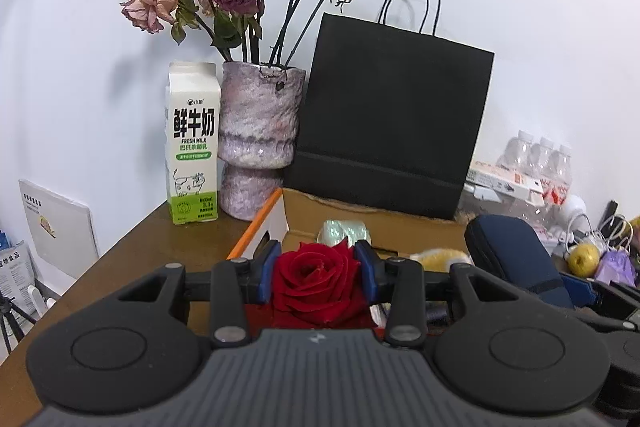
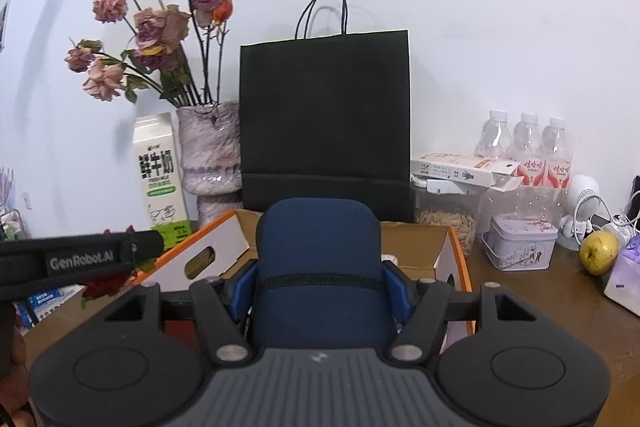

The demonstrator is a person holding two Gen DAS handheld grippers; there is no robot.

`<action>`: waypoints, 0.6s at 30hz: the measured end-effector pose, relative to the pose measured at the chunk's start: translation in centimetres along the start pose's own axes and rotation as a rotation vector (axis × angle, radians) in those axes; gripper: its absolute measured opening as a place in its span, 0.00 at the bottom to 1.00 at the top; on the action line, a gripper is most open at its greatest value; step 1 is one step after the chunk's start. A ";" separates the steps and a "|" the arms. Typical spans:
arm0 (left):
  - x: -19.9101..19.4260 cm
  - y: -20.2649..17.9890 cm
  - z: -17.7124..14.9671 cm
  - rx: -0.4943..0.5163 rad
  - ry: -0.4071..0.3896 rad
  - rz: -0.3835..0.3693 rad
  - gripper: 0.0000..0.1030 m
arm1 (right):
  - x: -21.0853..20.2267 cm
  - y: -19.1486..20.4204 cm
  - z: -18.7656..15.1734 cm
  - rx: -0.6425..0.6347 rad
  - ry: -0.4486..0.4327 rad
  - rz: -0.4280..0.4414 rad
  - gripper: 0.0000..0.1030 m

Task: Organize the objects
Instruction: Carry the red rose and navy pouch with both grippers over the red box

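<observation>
My left gripper [image 1: 317,269] is shut on a red rose [image 1: 318,285], held above the near edge of an open cardboard box [image 1: 276,217] with orange trim. My right gripper [image 2: 319,287] is shut on a dark blue zippered pouch [image 2: 318,247], held upright over the same box [image 2: 224,247]. The pouch also shows at the right of the left wrist view [image 1: 516,259]. The left gripper's body and a bit of the rose [image 2: 106,285] show at the left of the right wrist view. Inside the box lie a pale shiny item [image 1: 344,231] and a yellow object [image 1: 440,259], partly hidden.
Behind the box stand a black paper bag [image 2: 326,123], a vase of dried roses [image 1: 258,139] and a milk carton [image 1: 194,143]. To the right are water bottles [image 2: 528,147], flat cartons [image 2: 460,167], a seed jar [image 2: 448,219], a tin [image 2: 520,243], a yellow fruit [image 2: 600,251] and a small white fan [image 2: 582,203].
</observation>
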State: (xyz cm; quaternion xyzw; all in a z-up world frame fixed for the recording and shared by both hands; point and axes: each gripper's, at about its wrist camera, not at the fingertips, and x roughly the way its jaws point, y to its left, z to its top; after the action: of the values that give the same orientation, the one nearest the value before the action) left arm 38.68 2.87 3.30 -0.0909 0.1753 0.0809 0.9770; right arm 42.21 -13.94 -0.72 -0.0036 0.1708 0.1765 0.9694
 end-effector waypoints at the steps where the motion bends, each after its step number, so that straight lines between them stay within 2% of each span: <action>1: 0.4 0.0 0.2 -0.001 -0.001 0.000 0.40 | 0.3 -0.1 0.1 0.000 0.000 -0.003 0.61; 18: 6.5 -1.0 1.5 0.007 0.018 -0.002 0.40 | 6.0 -2.8 1.5 -0.007 0.014 -0.061 0.61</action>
State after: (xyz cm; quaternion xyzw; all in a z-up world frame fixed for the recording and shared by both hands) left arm 45.35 3.06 2.52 -0.0882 0.1840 0.0783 0.9758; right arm 48.95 -14.36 -1.45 -0.0136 0.1768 0.1475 0.9730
